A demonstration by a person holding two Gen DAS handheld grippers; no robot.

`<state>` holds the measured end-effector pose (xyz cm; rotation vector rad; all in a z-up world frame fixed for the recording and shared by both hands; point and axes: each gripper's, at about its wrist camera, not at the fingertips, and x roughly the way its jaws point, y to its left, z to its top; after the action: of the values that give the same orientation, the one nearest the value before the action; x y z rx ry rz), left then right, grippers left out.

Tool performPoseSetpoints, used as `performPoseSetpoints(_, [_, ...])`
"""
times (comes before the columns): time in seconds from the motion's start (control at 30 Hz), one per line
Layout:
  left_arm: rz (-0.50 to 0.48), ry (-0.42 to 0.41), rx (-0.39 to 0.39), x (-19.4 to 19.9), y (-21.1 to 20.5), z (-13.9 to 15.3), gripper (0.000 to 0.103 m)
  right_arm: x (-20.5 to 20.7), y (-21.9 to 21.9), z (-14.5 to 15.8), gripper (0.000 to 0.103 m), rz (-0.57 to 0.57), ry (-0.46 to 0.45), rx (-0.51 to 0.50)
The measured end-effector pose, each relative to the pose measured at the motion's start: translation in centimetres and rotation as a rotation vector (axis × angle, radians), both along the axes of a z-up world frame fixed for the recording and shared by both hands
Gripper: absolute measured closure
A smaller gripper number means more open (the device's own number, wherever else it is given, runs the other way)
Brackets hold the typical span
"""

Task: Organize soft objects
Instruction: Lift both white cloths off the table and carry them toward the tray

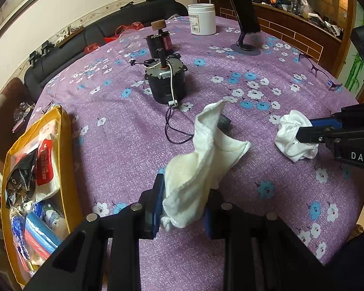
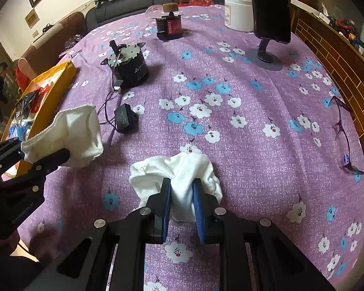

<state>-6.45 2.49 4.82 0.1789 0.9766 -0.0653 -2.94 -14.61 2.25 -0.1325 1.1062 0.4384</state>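
A cream towel [image 1: 201,165] hangs lifted above the purple flowered tablecloth [image 1: 123,145], and my left gripper [image 1: 182,208] is shut on its lower end. From the right wrist view the same cream towel [image 2: 72,133] shows at the left, held by the left gripper [image 2: 36,155]. A crumpled white cloth [image 2: 182,177] lies on the tablecloth [image 2: 254,157], with my right gripper [image 2: 182,201] shut on its near part, blue pads pressing into the folds. The left wrist view shows that white cloth [image 1: 291,135] at the right, pinched by the right gripper [image 1: 308,131].
A yellow box [image 1: 68,150] of packets stands at the table's left edge. A black motor [image 1: 166,82] with a wire, a small black adapter [image 2: 125,117], a red-labelled spool [image 1: 160,41], a white jar [image 1: 202,19], a phone stand [image 1: 245,46] and purple glasses [image 2: 344,135] occupy the table.
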Motion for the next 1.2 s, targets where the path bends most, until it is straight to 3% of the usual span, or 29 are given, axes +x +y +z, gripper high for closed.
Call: performPoseSetpoints(1.2, [0.107, -0.074, -0.033, -1.3, 3.9, 1.6, 0.077, -0.2, 4.0, 2.2, 0.084, 0.092, -0.055, -0.016])
